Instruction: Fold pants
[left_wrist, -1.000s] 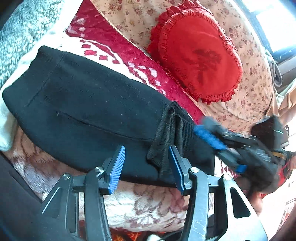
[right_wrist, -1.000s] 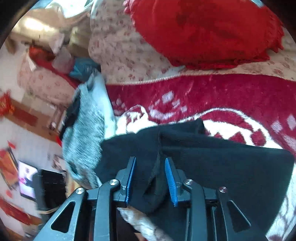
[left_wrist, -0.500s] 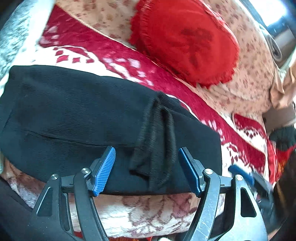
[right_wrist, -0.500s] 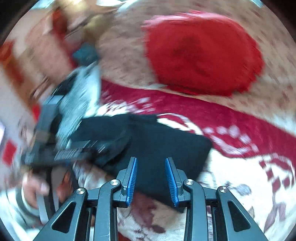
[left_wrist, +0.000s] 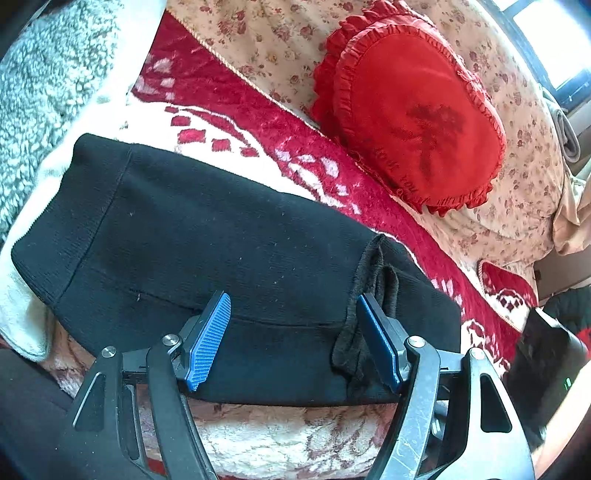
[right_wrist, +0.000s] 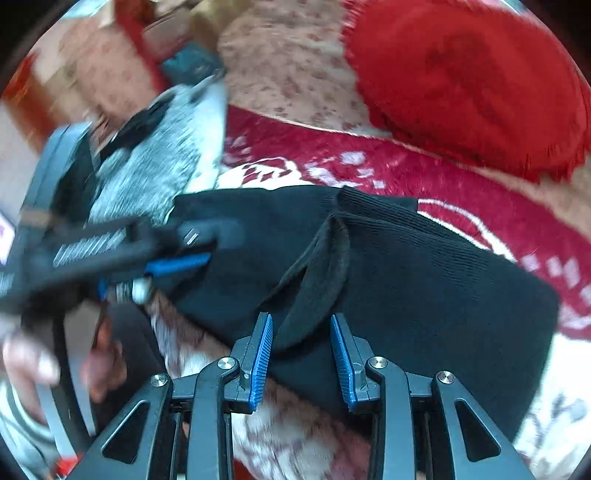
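Nearest the left wrist camera, the left hand-held gripper (left_wrist: 293, 341) stands spread wide, its blue pads (left_wrist: 208, 339) hovering over the near edge of the folded black pants (left_wrist: 207, 243) without pinching anything; a bunched, raised fold of the cloth (left_wrist: 373, 295) lies just beside the inner face of its right-hand pad. From the right wrist view, the right hand-held gripper (right_wrist: 301, 356) is likewise spread, with nothing between its pads, and the same raised fold (right_wrist: 321, 273) sits just ahead of the gap between its fingers. The pants lie flat as a long folded bundle across a red and white patterned blanket (left_wrist: 280, 147), reaching from left of the left hand-held gripper to beyond its right finger. In the blurred right wrist view the left hand-held gripper (right_wrist: 173, 258) shows at the left end of the pants (right_wrist: 424, 280), held by a hand (right_wrist: 33, 362). Past the pants, a grey fleecy cloth (left_wrist: 48, 70) lies at the left, and farther back a red ruffled pillow (left_wrist: 410, 107) rests on a floral cover (left_wrist: 273, 40).
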